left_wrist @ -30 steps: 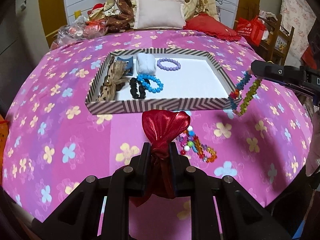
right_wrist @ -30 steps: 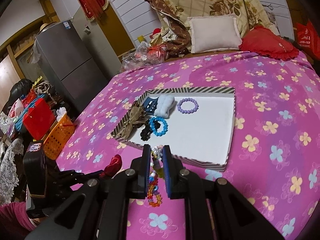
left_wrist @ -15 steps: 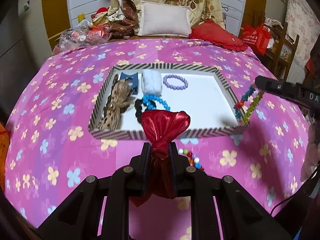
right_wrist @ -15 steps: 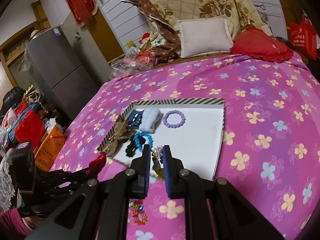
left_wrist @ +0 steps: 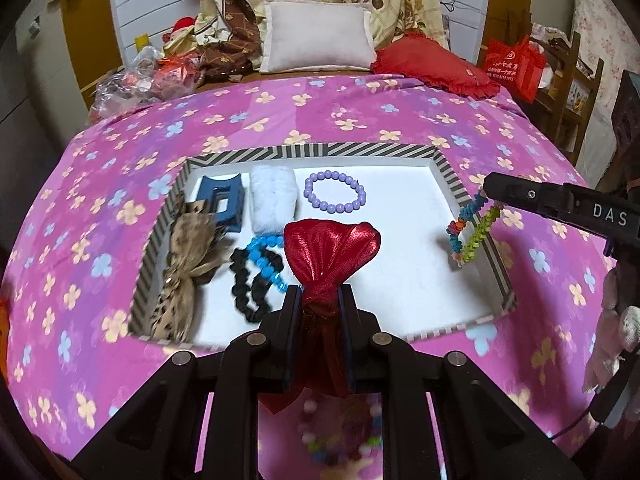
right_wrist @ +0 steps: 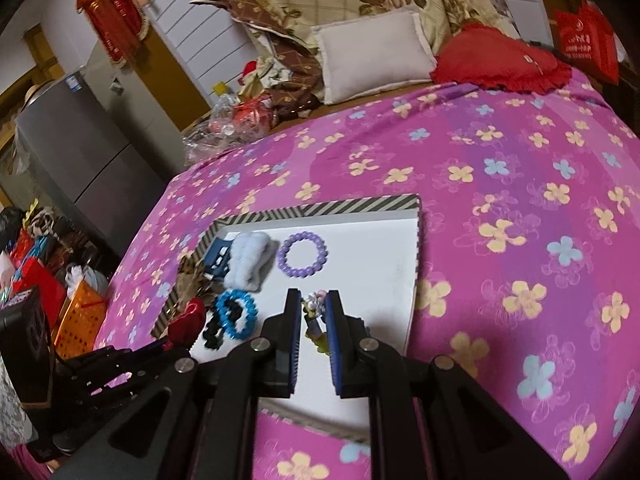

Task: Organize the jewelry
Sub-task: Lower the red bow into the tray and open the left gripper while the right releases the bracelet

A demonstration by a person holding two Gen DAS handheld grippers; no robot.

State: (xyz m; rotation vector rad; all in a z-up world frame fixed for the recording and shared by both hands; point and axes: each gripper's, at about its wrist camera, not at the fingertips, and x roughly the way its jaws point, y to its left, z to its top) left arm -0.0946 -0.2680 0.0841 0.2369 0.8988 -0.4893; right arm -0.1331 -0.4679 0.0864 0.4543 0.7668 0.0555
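in your left wrist view, your left claw (left_wrist: 319,300) is clamped on the gathered neck of the red satin pouch (left_wrist: 330,250), held upright over the near edge of the striped tray (left_wrist: 448,170) on the bed. the pouch's long axis runs along the fingers, its puffed mouth pointing away from you. already in the tray lie the purple bead bracelet (left_wrist: 335,193), blue bracelet (left_wrist: 262,258), black scrunchie (left_wrist: 248,288), white scrunchie (left_wrist: 273,199), blue hair clip (left_wrist: 222,203) and leopard bow (left_wrist: 182,276). the braided bracelet (left_wrist: 472,230) hangs vertically from your right claw above the tray's right wall.

in your right wrist view, your right claw (right_wrist: 313,310) pinches that bracelet above the tray floor. pouch and bracelet look left to set down; a blurred beaded strand (left_wrist: 340,432) apparently waits outside.
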